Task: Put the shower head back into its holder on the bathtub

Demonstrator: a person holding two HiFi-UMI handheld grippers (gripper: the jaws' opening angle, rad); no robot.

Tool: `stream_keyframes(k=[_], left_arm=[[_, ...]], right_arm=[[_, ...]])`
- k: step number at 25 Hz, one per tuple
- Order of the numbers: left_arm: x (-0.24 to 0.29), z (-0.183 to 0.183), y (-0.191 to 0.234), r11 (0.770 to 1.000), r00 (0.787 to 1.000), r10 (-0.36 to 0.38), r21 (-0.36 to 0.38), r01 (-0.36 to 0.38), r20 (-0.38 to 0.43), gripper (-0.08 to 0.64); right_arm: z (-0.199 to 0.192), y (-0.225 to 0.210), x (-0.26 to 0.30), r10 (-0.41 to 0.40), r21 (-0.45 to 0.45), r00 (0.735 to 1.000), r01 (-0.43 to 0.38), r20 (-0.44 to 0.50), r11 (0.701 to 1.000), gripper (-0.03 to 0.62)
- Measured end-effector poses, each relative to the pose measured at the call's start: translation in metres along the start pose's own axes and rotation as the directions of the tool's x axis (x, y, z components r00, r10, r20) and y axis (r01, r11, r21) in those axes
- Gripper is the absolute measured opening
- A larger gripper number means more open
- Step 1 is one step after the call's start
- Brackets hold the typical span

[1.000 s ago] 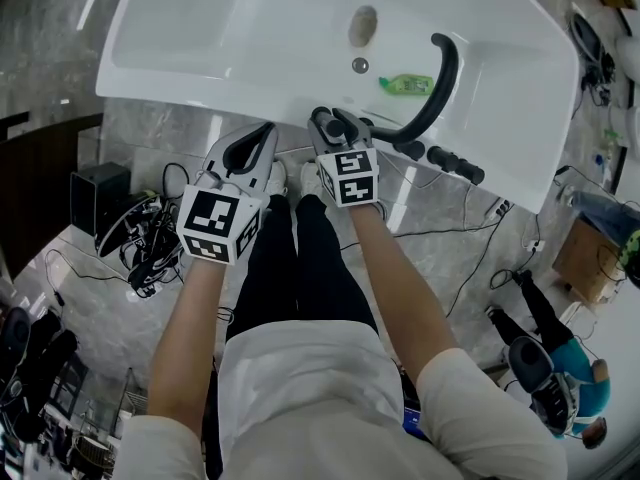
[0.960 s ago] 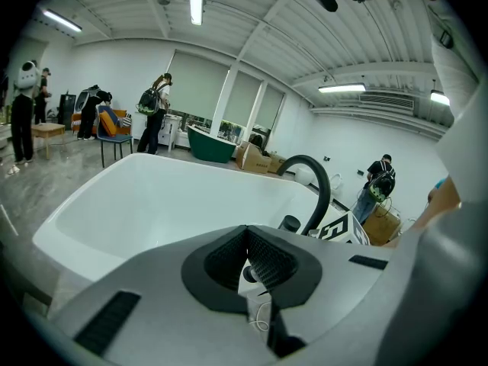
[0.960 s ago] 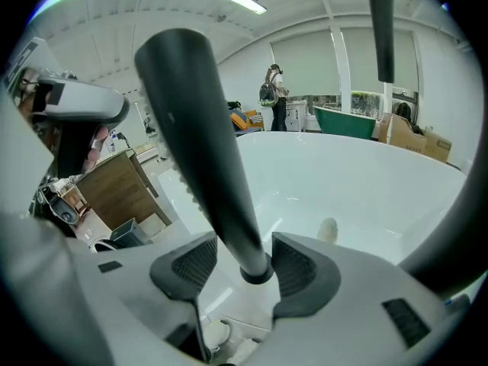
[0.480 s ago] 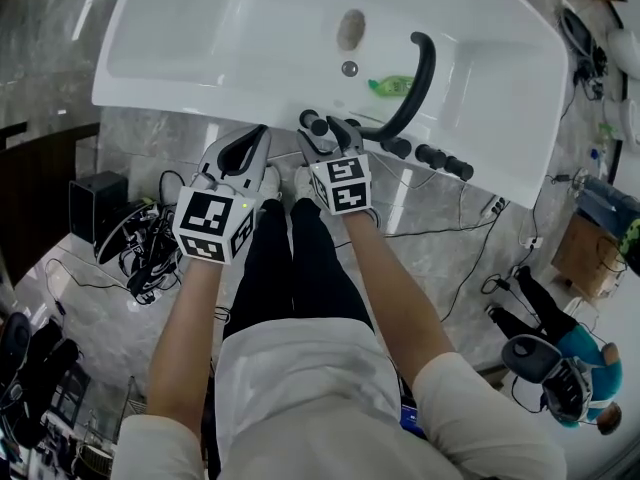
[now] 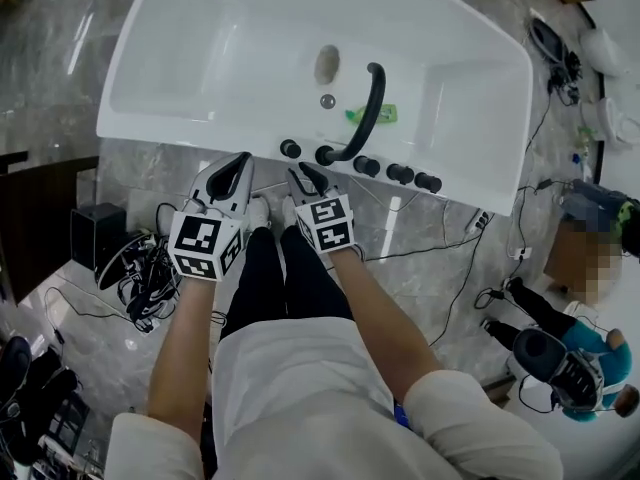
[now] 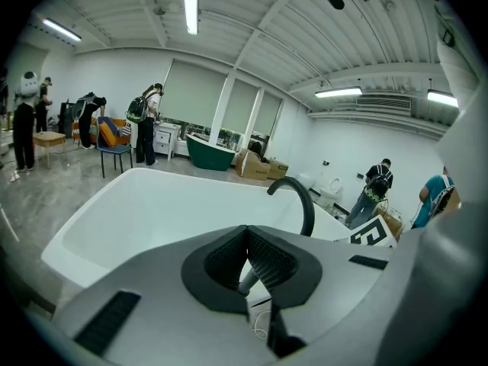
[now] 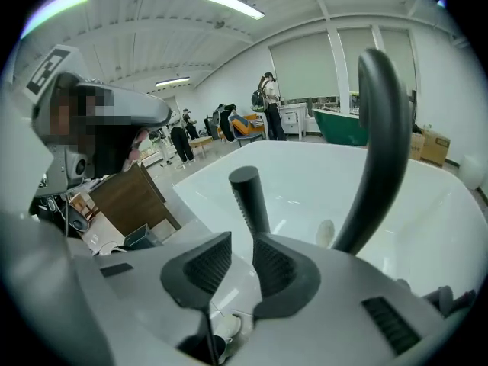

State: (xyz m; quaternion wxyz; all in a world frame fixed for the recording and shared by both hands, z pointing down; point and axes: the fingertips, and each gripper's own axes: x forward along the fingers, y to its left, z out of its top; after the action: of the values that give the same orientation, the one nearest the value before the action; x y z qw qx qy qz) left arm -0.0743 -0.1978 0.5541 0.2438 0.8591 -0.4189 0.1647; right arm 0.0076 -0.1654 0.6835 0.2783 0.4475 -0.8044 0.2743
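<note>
The left gripper [image 6: 245,232], a smooth grey plastic shell with black ribbed rubber pads, is hovering just short of the bathtub's near side. Its fingers are lying together, pads meeting at the tips and gripping nothing. The right gripper [image 7: 239,243], of the same build, is hovering beside it and also just short of the near side. Its fingers are standing apart and are closing with nothing between them. Each gripper is carrying a white cube with black square markers [image 5: 205,244] at the end away from the bathtub.

The glossy white rectangular bathtub [image 5: 190,131] is sitting on a veined grey polished stone floor [image 5: 60,48]. The matte black cylindrical shower head [image 7: 248,197] is standing upright, seated in the bathtub's near rim. It is just beyond the right gripper's fingertips and clear of them. Next to it on that rim, a smooth black tubular spout [image 5: 368,108] is arching up over the basin. A row of round black knobs [image 5: 399,173] is running along the rim beyond the spout's foot. Inside the bathtub, a small green object [image 5: 376,114] is lying under the spout's arc. Farther in, an oval drain [image 5: 327,65] is showing on the bathtub's floor
</note>
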Motion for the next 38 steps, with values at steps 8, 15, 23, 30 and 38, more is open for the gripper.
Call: stream_keyframes(k=[8,15,23,30,38], left_arm=[[-0.004,0.032,-0.016,1.0,1.0,-0.003,0.022,0.002,0.025,0.009],[-0.02,0.07,-0.033,0.999,0.998,-0.014,0.049,0.011,0.065,0.011],[-0.043,0.106,-0.051,0.994,0.994,-0.036,0.106,0.025,0.105,0.011],[-0.062,0.137,-0.058,0.992,0.985,-0.031,0.122,0.011,0.169,0.011],[-0.074,0.144,-0.056,0.989,0.982,-0.049,0.15,0.021,0.184,0.011]], right_arm=[[0.039,-0.003,-0.048,0.032,0.016,0.997,-0.033,0.07,0.999,0.017],[0.095,-0.001,-0.1,0.096,-0.018,0.979,-0.094,0.181,0.995,0.017],[0.154,0.005,-0.157,0.118,-0.062,0.938,-0.103,0.327,0.993,0.017],[0.178,0.005,-0.191,0.12,-0.109,0.912,-0.084,0.393,0.99,0.017],[0.189,0.009,-0.203,0.1,-0.115,0.9,-0.056,0.424,0.992,0.017]])
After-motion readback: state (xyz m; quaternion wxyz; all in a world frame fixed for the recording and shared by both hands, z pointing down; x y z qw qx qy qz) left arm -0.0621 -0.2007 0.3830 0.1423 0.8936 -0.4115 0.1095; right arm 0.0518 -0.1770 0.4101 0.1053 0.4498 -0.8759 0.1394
